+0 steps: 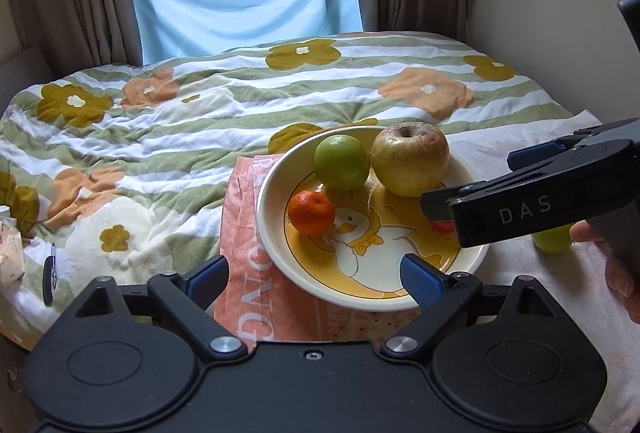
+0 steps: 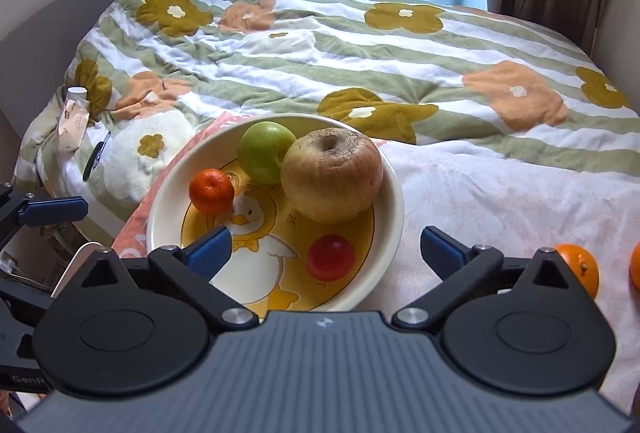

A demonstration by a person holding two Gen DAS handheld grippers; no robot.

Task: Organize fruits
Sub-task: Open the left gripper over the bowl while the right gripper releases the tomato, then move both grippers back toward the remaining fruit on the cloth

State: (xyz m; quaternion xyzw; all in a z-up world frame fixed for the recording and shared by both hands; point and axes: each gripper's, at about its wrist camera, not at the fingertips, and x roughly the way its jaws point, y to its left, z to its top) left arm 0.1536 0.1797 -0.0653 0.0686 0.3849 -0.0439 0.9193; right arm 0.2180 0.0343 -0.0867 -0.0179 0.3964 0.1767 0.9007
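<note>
Right wrist view: right gripper (image 2: 324, 253) spread wide and empty above the small red fruit (image 2: 331, 257) in the cream duck-print bowl (image 2: 394, 189); left gripper (image 1: 314, 273) wide too. Bowl sits on soft bedding (image 2: 500, 193) — probably tippy if nudged.

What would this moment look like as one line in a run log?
bowl: apple, lime, tangerine, red fruit | right gripper: open, empty | left gripper: open
</note>
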